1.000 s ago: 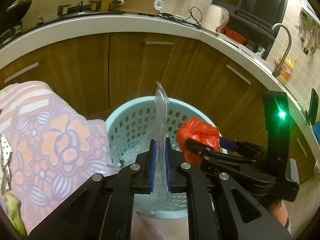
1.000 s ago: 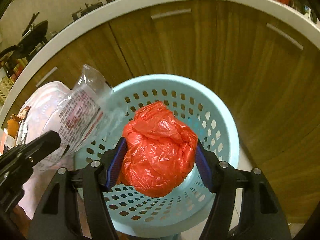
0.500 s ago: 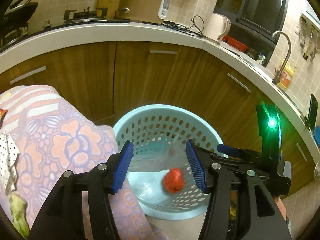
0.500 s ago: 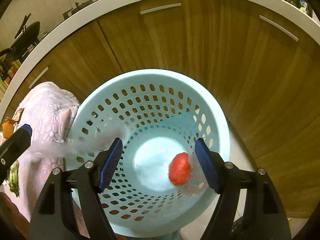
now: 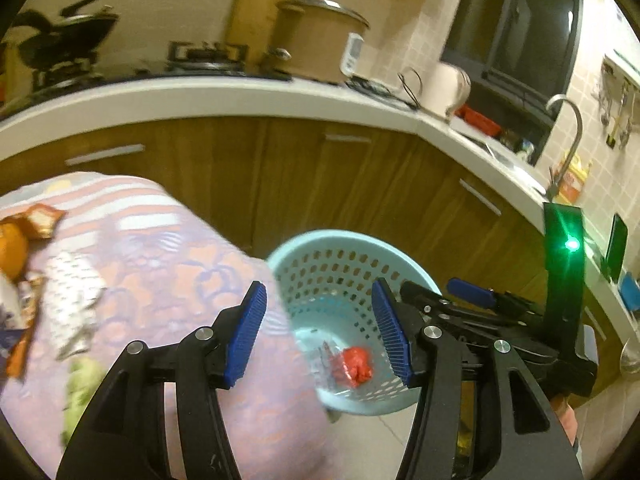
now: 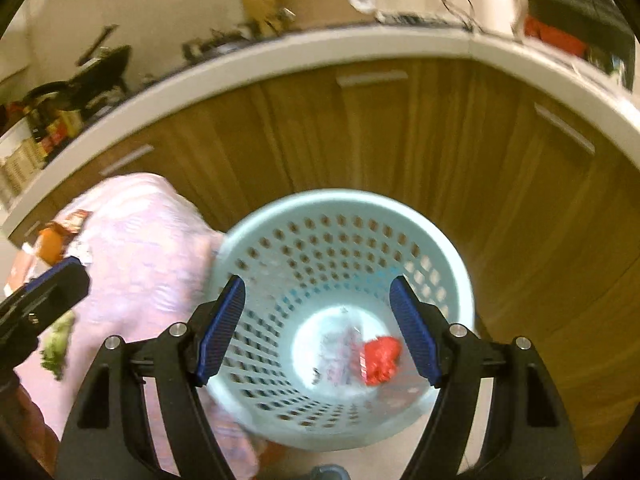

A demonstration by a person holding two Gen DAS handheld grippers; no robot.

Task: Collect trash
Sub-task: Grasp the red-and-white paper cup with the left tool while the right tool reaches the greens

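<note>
A light blue perforated basket stands on the floor by the cabinets. On its bottom lie a crumpled red plastic bag and a clear plastic wrapper. My left gripper is open above the basket's left rim, with nothing between its blue pads. My right gripper hangs open and empty over the basket mouth, and its fingers also show in the left wrist view. More trash lies on the pink floral cloth: an orange item, a dotted wrapper and green scraps.
Brown wooden cabinets under a white counter curve behind the basket. A rice cooker, a kettle and a faucet stand on the counter. The cloth-covered surface touches the basket's left side.
Both grippers opened. The clear wrapper left the left gripper, the red bag left the right one, and both dropped into the basket. Both grippers then rose and drew back.
</note>
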